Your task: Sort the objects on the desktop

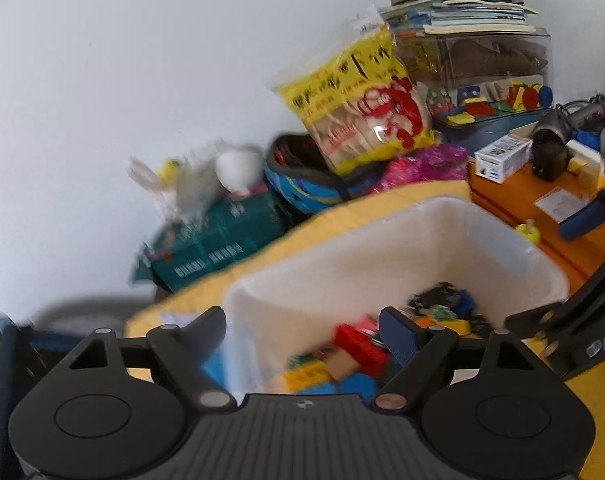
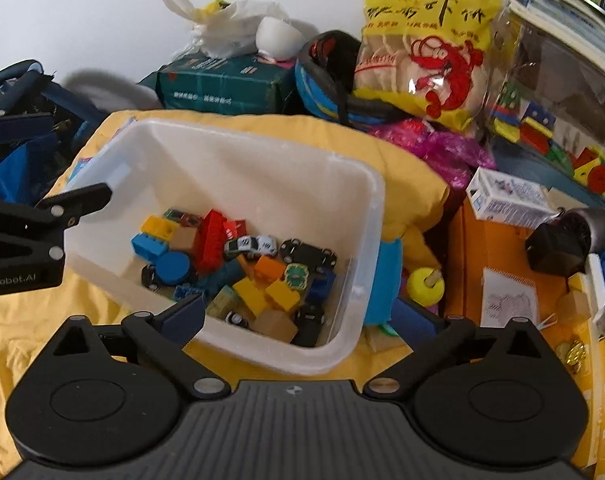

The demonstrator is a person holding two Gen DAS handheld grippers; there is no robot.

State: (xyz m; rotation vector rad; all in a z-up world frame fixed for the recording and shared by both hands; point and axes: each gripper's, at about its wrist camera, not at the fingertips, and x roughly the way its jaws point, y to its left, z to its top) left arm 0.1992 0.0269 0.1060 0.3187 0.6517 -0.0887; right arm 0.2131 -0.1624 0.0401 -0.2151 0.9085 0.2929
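Both claws are wide open and hold nothing. The right claw (image 2: 298, 322) hangs over the white bin (image 2: 366, 184) of toy bricks (image 2: 212, 236). The left claw (image 1: 302, 330) sits at the bin's edge, though its view is blurry.

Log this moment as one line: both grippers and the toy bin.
left gripper: jaws open, empty | right gripper: jaws open, empty | white bin: on yellow cloth, holds blocks and toy cars

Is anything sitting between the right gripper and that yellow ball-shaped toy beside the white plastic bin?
Nothing visible blocks it. The yellow ball-shaped toy lies just ahead of the right gripper, whose jaws are open, right of the white plastic bin.
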